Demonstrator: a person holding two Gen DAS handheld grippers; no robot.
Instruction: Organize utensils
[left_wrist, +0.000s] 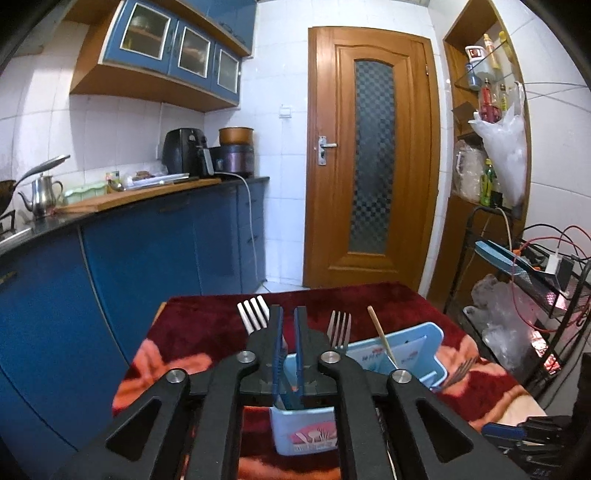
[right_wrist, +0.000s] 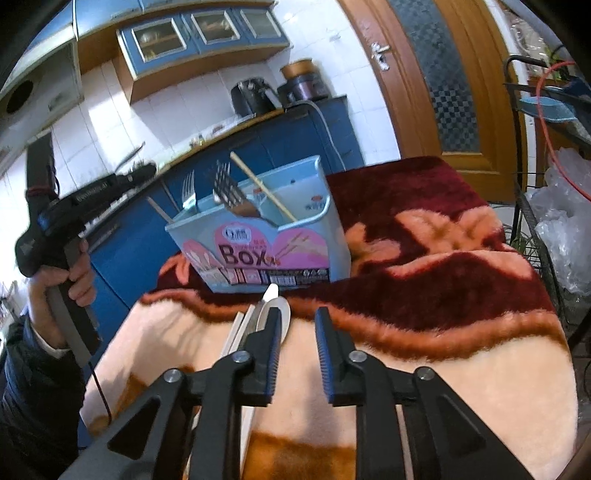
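Currently, in the left wrist view, the left gripper (left_wrist: 287, 314) is held over the utensil box (left_wrist: 399, 347) with its fingers (left_wrist: 276, 332) nearly pressed together; whether anything is pinched cannot be told. Two forks (left_wrist: 340, 328) and a chopstick (left_wrist: 382, 341) are already stood in the box, while another fork (left_wrist: 456, 371) lies just beside it on the blanket-covered desk (left_wrist: 207, 325).

In the right wrist view, the right gripper (right_wrist: 297, 332) is shown with fingers (right_wrist: 328, 350) spread and nothing gripped. A knife (right_wrist: 264, 304), a spoon and pale chopsticks are left near it, partly hidden behind the left finger. The task is judged partly done.
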